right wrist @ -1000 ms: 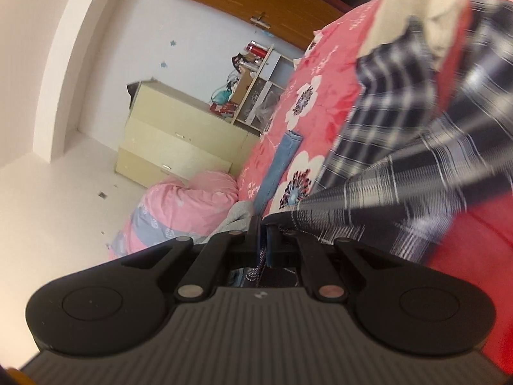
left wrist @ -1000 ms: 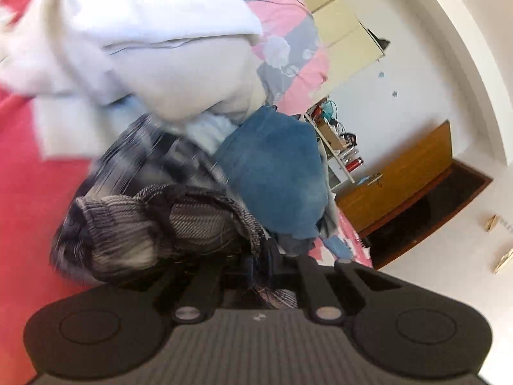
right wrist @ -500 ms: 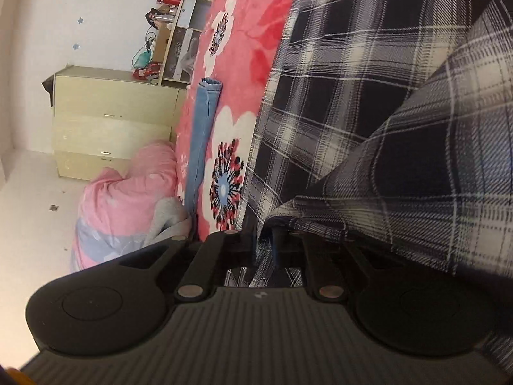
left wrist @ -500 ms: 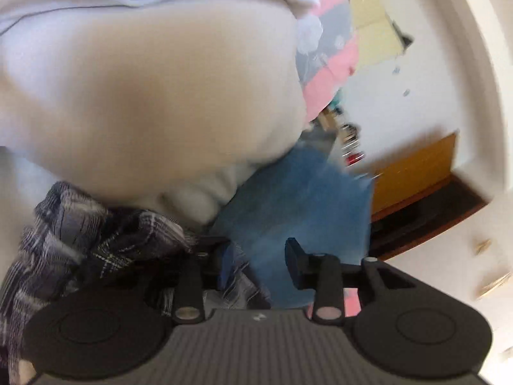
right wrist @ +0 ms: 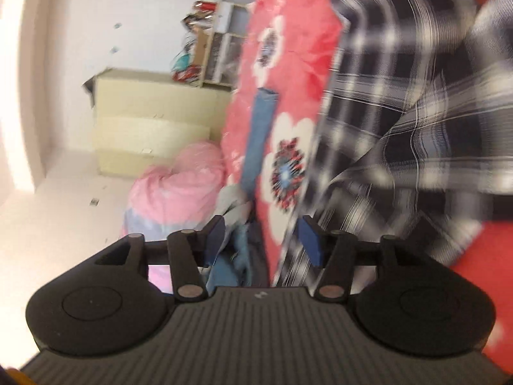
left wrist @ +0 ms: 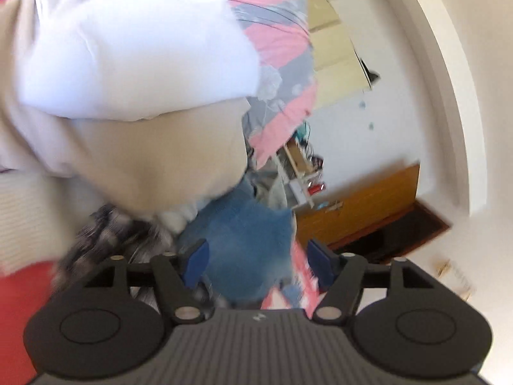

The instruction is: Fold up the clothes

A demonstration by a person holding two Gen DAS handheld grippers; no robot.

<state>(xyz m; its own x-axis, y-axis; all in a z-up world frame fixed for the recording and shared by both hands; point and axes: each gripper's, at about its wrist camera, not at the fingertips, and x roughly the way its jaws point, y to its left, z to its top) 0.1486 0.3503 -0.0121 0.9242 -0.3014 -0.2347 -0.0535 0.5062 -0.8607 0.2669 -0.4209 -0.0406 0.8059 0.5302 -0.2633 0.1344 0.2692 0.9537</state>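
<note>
A black-and-white plaid shirt (right wrist: 400, 122) lies spread on the red floral bedspread (right wrist: 282, 73), filling the right of the right wrist view. My right gripper (right wrist: 263, 240) is opening at the shirt's edge, its blue pads apart and pressing on nothing. In the left wrist view my left gripper (left wrist: 258, 261) is also opening, with nothing gripped. Beyond its fingers lies a blue denim garment (left wrist: 240, 240), and a bunched part of the plaid shirt (left wrist: 112, 231) sits to their left. A beige garment (left wrist: 154, 160) and a white one (left wrist: 134, 51) are piled behind.
A pink and grey quilt bundle (right wrist: 173, 189) lies on the floor beside the bed. A cream chest of drawers (right wrist: 150, 118) and a cluttered shelf (right wrist: 218, 51) stand by the wall. A wooden door (left wrist: 362, 205) shows at the right. A blue jeans leg (right wrist: 259, 134) hangs over the bed's edge.
Both grippers were shut on the plaid shirt a second ago and have let it go. Their jaws now stand apart, and both have drawn back from the cloth.
</note>
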